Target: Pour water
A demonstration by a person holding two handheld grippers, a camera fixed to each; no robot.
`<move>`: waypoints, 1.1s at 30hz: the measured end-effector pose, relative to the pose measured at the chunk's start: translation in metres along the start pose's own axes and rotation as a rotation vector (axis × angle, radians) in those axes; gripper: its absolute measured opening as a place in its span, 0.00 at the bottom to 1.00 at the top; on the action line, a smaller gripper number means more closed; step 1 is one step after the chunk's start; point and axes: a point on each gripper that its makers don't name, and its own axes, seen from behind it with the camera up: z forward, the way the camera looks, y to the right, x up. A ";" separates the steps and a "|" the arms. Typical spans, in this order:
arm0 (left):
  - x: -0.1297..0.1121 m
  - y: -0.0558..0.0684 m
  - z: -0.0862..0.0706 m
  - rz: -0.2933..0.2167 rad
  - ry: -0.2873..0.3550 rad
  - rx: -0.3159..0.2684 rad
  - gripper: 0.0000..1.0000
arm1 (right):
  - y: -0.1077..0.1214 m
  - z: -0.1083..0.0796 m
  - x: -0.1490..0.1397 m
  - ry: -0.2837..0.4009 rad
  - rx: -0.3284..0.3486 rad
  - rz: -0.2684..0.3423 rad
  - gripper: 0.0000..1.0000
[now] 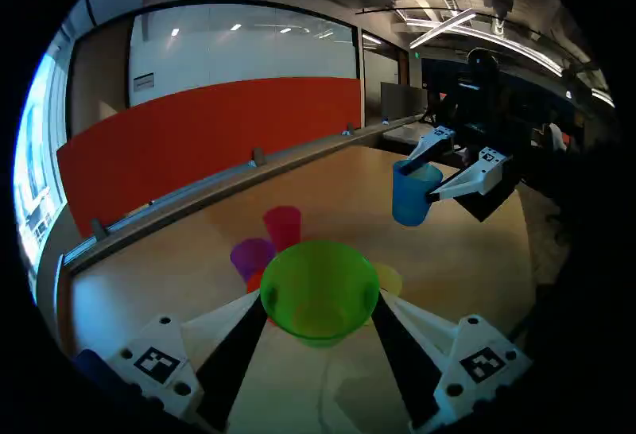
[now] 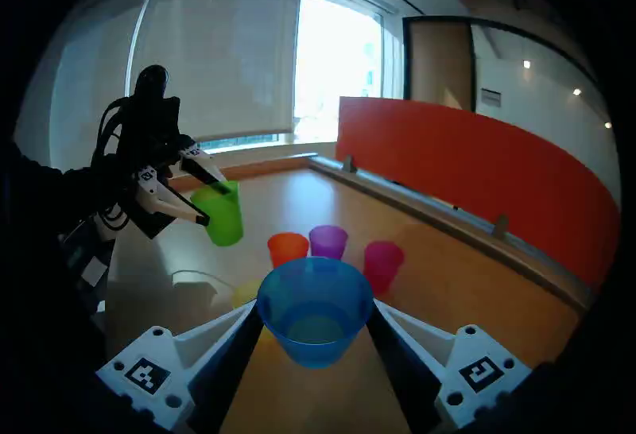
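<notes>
Green cup [image 1: 319, 287], clamped by left hand-held gripper [image 1: 319, 305], hides orange cup [image 1: 254, 280]; right hand-held gripper [image 2: 315, 315] clamps blue cup [image 2: 315, 295].

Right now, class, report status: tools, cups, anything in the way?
Left tool shut on green cup. Right tool shut on blue cup. Held cups apart. Four spare cups on table.

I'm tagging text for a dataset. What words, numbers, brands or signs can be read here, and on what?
None can be read.
The wall sign: too small and blurred.
The markers on the left tongs and right tongs: black-and-white patterns, no letters.
The green cup and blue cup: no print seen.
</notes>
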 end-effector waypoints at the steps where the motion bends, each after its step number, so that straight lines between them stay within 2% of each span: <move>1: 0.004 0.000 -0.002 0.003 0.009 0.004 0.86 | 0.000 -0.002 0.005 0.011 -0.004 -0.001 0.90; 11: 0.033 0.007 -0.020 0.022 0.071 0.021 0.86 | -0.002 -0.021 0.039 0.108 -0.028 0.008 0.90; 20: 0.053 0.010 -0.035 0.025 0.121 0.034 0.86 | -0.008 -0.032 0.058 0.154 -0.037 -0.007 0.90; 33: 0.071 0.012 -0.043 0.009 0.176 0.030 0.86 | -0.012 -0.039 0.075 0.210 -0.039 -0.002 0.90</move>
